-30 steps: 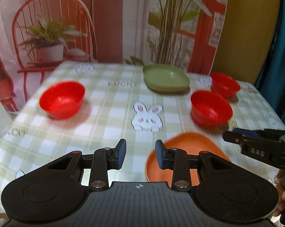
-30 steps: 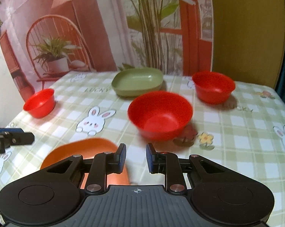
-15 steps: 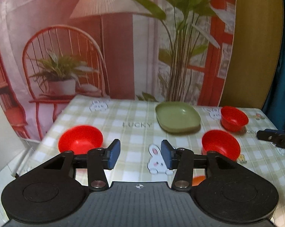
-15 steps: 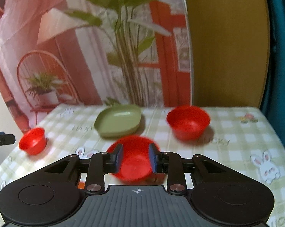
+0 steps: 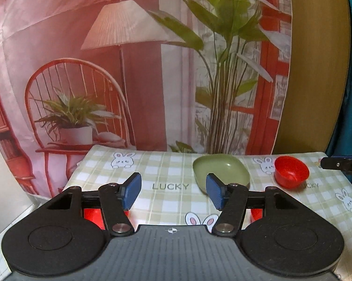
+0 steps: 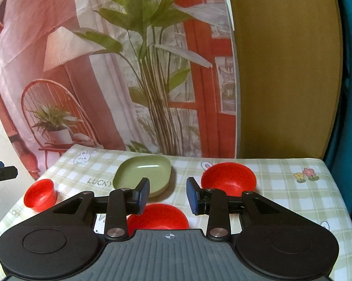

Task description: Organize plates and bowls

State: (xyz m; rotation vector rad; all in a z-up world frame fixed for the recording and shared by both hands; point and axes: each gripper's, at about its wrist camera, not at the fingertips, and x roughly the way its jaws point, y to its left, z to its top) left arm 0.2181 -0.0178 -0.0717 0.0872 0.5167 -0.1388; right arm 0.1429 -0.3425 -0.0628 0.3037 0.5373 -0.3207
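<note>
the left gripper (image 5: 173, 190) is nearest in its own view, its blue pads (image 5: 132, 189) apart and the jaws opening, with nothing between them but bare tablecloth. the right gripper (image 6: 167, 195) is likewise empty, its pads (image 6: 144, 193) a little apart and the jaws opening, narrower than the left pair.

just behind the right gripper's body a red bowl (image 6: 158, 216) sits on the checked tablecloth (image 6: 281, 187), partly hidden by the gripper. in the left view, bits of red show through the gaps of the left gripper's frame at (image 5: 91, 215) and (image 5: 255, 214); what they belong to cannot be told from that view.

further back, a second red bowl (image 6: 228, 179) stands to the right of the green plate (image 6: 143, 169), near it but not touching. the same bowl (image 5: 291, 171) and plate (image 5: 222, 171) show in the left view, the plate partly behind the left gripper's right pad. a third, small red bowl (image 6: 39, 194) sits well apart at the left edge of the table.

the tip of the other gripper pokes in at the edge of each view, at (image 5: 342, 164) and (image 6: 1, 174).

behind the table hangs a printed backdrop (image 5: 129, 70) with a chair, lamp and tall plant, then a tan wall (image 6: 281, 70) and a teal curtain (image 6: 351, 93).
</note>
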